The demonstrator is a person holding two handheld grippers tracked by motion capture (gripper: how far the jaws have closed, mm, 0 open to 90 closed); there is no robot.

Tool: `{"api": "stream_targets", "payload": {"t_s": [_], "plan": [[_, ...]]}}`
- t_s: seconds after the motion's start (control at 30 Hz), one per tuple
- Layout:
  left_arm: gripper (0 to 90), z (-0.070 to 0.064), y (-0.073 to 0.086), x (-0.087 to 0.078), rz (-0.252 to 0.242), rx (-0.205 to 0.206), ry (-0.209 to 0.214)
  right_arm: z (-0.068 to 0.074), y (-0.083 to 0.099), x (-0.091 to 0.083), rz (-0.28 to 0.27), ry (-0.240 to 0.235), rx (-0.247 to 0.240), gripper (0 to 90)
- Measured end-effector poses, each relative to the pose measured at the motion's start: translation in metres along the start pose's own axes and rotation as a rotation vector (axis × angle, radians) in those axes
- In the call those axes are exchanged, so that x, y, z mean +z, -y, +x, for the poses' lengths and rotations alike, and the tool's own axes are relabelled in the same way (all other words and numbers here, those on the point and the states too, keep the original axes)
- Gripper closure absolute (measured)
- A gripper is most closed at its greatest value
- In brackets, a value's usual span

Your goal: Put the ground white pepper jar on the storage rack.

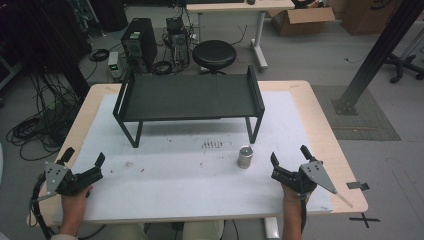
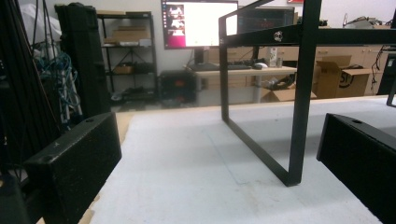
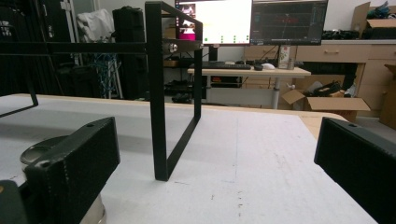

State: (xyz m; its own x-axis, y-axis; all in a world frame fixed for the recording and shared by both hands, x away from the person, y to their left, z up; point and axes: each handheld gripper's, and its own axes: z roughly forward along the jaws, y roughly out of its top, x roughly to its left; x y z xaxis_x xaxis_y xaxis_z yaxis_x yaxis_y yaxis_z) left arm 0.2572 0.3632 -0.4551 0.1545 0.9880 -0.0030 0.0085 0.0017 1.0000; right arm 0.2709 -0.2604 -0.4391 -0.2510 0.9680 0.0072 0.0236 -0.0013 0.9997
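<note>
The right gripper point(image 1: 289, 159) is resting low at the near right of the table with its jaws spread wide and nothing between them. In the right gripper view its left jaw is standing just in front of the small metal can point(image 3: 44, 149), partly hiding it; whether the two are touching cannot be told. In the high view the can point(image 1: 245, 156) is standing upright on the white mat point(image 1: 165, 185), just left of that gripper and a little near of the black shelf rack's point(image 1: 187, 95) right front leg. The left gripper point(image 1: 83, 157) is sitting at the near left edge, jaws likewise spread and empty, well apart from the can. Each gripper is being held by a hand coming in from the near side. The rack is standing across the far half of the mat, its shelf bare.
</note>
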Motion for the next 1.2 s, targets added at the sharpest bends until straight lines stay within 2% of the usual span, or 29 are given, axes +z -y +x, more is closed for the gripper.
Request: {"api": "stream_targets", "payload": {"t_s": [0.37, 0.67, 1.2], "plan": [[0.2, 0.0, 0.0, 0.0, 0.001, 0.005, 0.0, 0.005, -0.013, -0.001, 0.001, -0.018, -0.001, 0.0], [0.2, 0.0, 0.0, 0.0, -0.001, 0.002, 0.0, 0.019, -0.028, 0.001, -0.01, -0.064, -0.008, 0.0], [0.2, 0.0, 0.0, 0.0, -0.003, -0.001, 0.0, 0.041, -0.034, 0.009, -0.002, -0.124, -0.012, 0.0]]}}
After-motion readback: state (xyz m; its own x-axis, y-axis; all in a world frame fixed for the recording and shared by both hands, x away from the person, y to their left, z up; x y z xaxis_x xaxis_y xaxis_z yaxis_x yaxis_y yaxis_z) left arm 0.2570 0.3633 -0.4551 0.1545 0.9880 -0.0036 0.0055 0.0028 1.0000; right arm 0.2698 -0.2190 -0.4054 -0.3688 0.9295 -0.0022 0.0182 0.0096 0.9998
